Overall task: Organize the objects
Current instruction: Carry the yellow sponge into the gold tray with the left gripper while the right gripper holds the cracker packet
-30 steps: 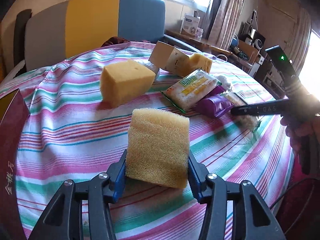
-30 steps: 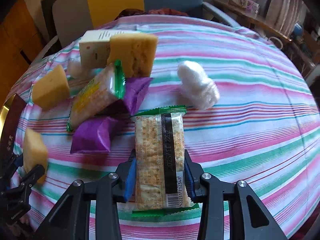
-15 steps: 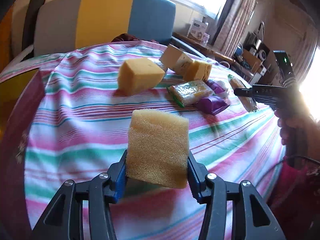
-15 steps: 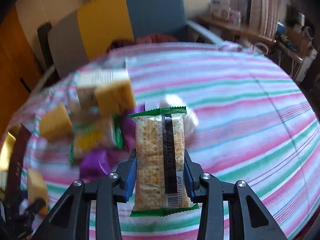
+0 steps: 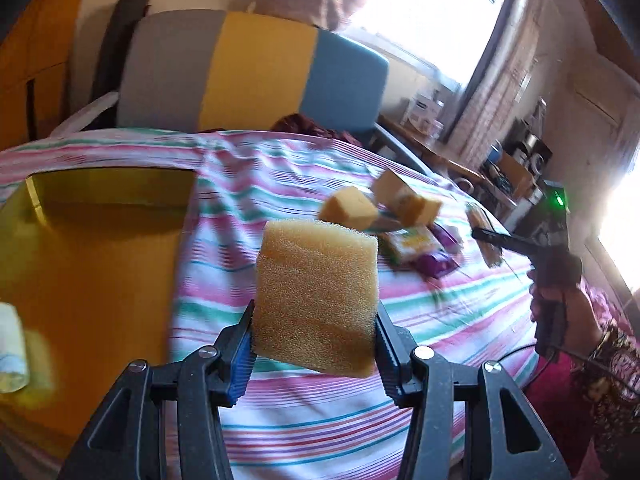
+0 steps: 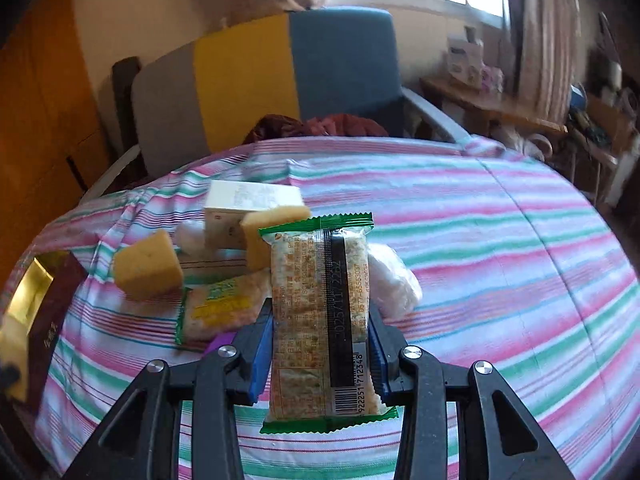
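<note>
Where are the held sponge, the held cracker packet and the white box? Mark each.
sponge (image 5: 316, 296), left wrist view, middle of front face
cracker packet (image 6: 320, 312), right wrist view, middle of wrapper
white box (image 6: 252, 196), right wrist view, top face

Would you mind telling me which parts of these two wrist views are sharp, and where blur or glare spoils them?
Left wrist view: the yellow sponge in the left hand-held gripper is sharp, the snack pile behind is motion-blurred, and the window is blown out. Right wrist view: the cracker packet in the right hand-held gripper is crisp; the striped tablecloth is slightly soft.
</note>
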Available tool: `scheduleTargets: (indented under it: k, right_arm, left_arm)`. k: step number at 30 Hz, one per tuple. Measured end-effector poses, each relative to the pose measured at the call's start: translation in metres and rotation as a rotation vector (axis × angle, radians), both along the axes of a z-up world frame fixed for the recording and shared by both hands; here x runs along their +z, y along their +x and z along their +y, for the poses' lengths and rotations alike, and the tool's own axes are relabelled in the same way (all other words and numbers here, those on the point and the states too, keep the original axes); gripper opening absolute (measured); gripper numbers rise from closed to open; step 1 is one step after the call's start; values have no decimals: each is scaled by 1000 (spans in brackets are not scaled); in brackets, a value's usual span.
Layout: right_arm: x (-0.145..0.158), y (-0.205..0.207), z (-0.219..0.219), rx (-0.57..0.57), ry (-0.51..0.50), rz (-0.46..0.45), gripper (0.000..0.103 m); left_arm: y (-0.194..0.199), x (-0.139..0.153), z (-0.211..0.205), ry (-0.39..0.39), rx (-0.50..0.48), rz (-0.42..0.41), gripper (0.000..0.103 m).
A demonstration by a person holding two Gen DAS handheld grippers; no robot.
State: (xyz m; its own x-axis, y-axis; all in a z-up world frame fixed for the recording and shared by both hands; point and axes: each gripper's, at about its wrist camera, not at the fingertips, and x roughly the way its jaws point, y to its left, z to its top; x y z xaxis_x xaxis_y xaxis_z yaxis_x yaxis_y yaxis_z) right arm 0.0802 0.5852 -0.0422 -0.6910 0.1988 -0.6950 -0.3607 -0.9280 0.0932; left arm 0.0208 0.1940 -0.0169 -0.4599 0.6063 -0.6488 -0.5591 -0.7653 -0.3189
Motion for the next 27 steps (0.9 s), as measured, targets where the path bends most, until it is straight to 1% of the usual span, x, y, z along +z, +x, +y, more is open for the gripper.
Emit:
scheduleTargets:
  k: [3, 6, 10, 12, 15, 21, 25, 27]
  right_arm:
    - [3, -1, -10, 40, 27, 23, 41]
    - [6, -2, -18, 70, 31, 32, 41]
    - [6, -2, -27, 108, 36, 41, 41]
    - [7, -2, -29, 121, 14, 52, 41]
    - [9, -3, -36, 137, 22, 52, 41]
    - [22, -7, -59, 174, -24, 76, 41]
    - [30, -15, -89, 236, -37, 80, 41]
    - [33, -21, -108, 270, -59, 79, 41]
  left_arm:
    - [-11, -2, -27, 1, 67, -34, 52]
    - [-21, -4, -51, -8, 115, -46, 52]
    - [-38, -13, -78, -64, 170, -90, 52]
    - [-48, -22, -93, -100, 200, -131, 52]
    - [-58, -33, -109, -137, 222, -176, 52]
    - [-64, -45, -127, -217, 247, -199, 53]
    - [-60, -46, -132, -249, 245, -191, 54]
    - [-58, -45, -135, -274, 249, -173, 54]
